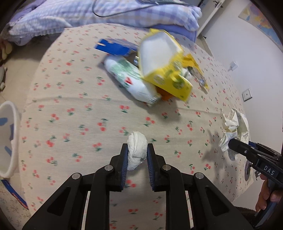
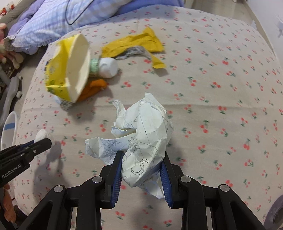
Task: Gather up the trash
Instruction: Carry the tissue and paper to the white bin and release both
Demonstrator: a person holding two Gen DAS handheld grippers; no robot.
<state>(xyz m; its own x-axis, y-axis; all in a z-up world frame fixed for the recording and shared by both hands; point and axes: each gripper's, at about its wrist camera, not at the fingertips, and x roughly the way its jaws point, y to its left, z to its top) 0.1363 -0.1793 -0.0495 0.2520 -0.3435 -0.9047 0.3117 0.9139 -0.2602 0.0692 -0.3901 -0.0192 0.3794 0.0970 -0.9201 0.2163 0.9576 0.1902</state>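
My left gripper (image 1: 136, 150) is shut on a white tissue wad (image 1: 137, 147) and holds it above the cherry-print bed sheet (image 1: 79, 115). My right gripper (image 2: 142, 157) is shut on a crumpled sheet of drawn-on paper (image 2: 146, 131); it also shows in the left wrist view (image 1: 233, 131). Farther up the bed lies a trash pile: a yellow carton (image 1: 162, 58), a white wipes pack (image 1: 129, 77), a blue box (image 1: 115, 46), an orange scrap (image 2: 93, 88) and a yellow wrapper (image 2: 141, 43).
A white bin (image 1: 10, 138) stands off the bed's left edge. A plaid purple quilt (image 1: 106, 16) with a black cable lies at the head of the bed. A white wall (image 1: 256, 62) with a socket is on the right.
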